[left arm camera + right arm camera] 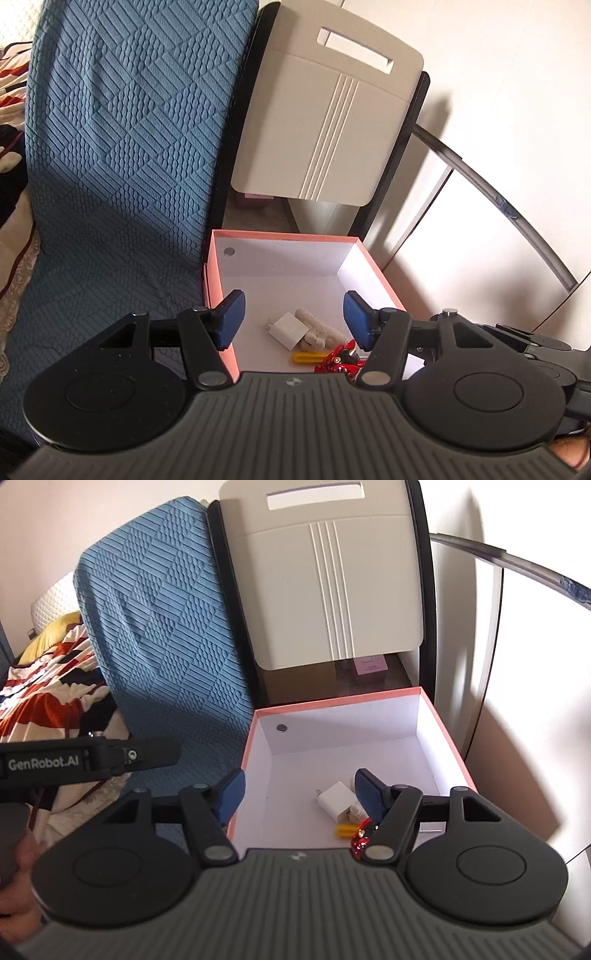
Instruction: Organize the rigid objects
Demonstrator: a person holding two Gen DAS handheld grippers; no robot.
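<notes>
A pink open box with a white inside stands beside a blue-covered seat. On its floor lie a white charger plug, a pale fuzzy piece, a yellow stick and a red toy. My left gripper hangs above the box, open, with nothing between its blue pads. My right gripper hovers over the box too, open and empty. The right pad hides part of the fuzzy piece in the right wrist view.
A blue textured cover drapes the seat left of the box. A beige board with a handle slot leans behind it. A patterned blanket lies at far left. The left gripper's body reaches in at the left.
</notes>
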